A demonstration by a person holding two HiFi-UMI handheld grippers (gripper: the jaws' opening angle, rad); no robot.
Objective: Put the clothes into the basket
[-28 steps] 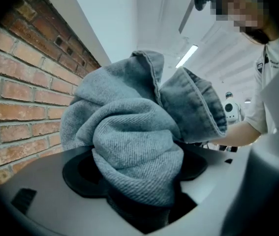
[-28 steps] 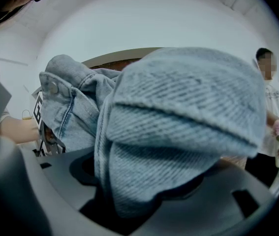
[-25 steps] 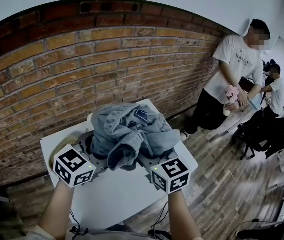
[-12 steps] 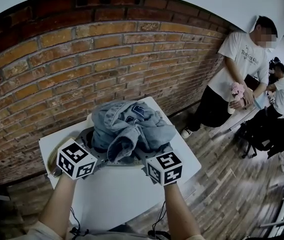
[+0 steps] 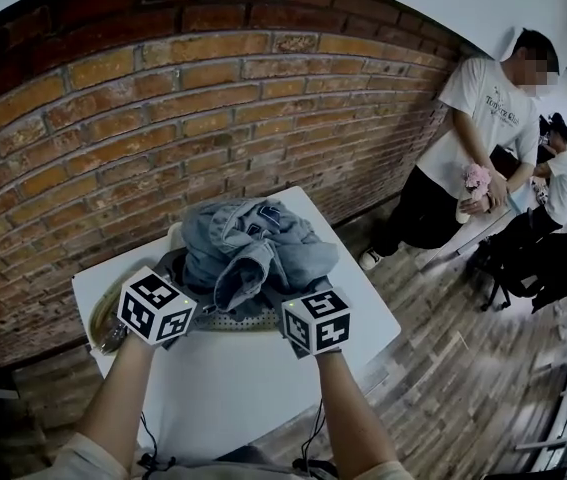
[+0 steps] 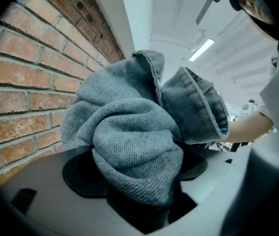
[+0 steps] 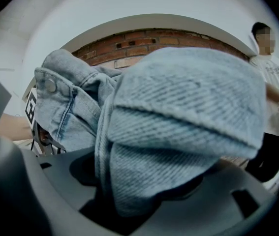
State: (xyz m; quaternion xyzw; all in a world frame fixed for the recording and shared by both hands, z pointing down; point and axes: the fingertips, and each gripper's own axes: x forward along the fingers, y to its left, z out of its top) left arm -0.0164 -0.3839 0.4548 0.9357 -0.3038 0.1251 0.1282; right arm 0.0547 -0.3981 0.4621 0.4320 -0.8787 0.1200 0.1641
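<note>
behind everything a brick wall [image 5: 163, 138] is seen, and against it a white table [image 5: 233, 398] is set, on which the basket [image 5: 103, 320] stands; only its woven rim at the left and a perforated strip between the two marker cubes are shown, the rest being covered. a bundled denim garment [image 5: 253, 253] is held over the basket's opening, bunched high above the rim; whether its underside touches the bottom cannot be told. the bundle is carried from both sides: a thick twill fold is pinched in the jaws of the left gripper [image 6: 137, 186], and another fold is clamped in the jaws of the right gripper [image 7: 144, 181], both pairs being held part-way apart by the wad of cloth between them. the step in hand is judged to be the lowering of the garment into the basket. it would best be done with both grippers brought down level and together, so that the bundle is kept centred over the opening and no sleeve or hem is left draped over the rim. the jaws should be spread only once the weight is taken by the basket, and then drawn back clear so that no fold, nor the button [image 7: 49, 85] on the waistband, is snagged and pulled out again.
</note>
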